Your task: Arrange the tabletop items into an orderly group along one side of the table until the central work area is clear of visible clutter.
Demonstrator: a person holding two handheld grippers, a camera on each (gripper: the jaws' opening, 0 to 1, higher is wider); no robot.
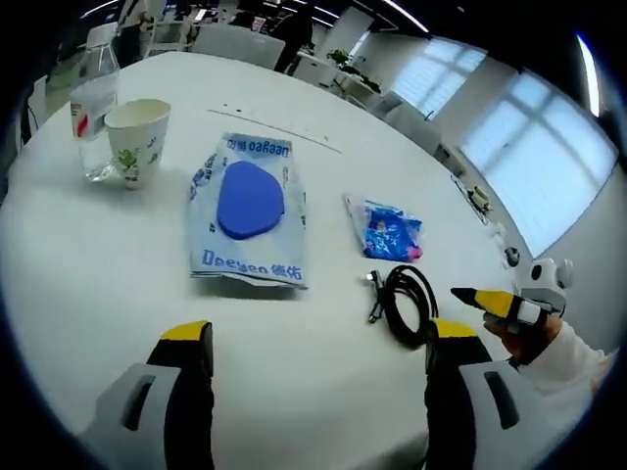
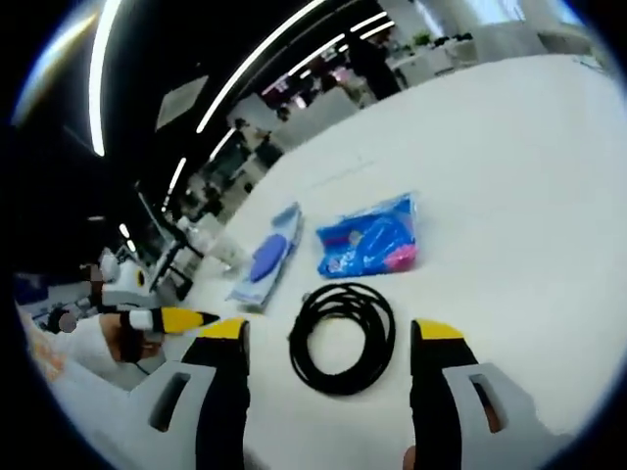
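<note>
Across most of the left gripper view spreads the round white table (image 1: 88, 284), its far edge curving along the top, with office desks and bright windows beyond. Bare tabletop lies in the lower left. At centre lies the white-and-blue packet (image 1: 247, 211); upper left, a clear water bottle (image 1: 94, 103) touches a paper cup (image 1: 136, 140). Right of centre sits a small blue pouch (image 1: 390, 231), and below it the coiled black cable (image 1: 404, 303). The left gripper (image 1: 318, 343) has its jaws apart, holding nothing. In the right gripper view, the right gripper (image 2: 328, 338) is spread wide, the cable between its jaws.
</note>
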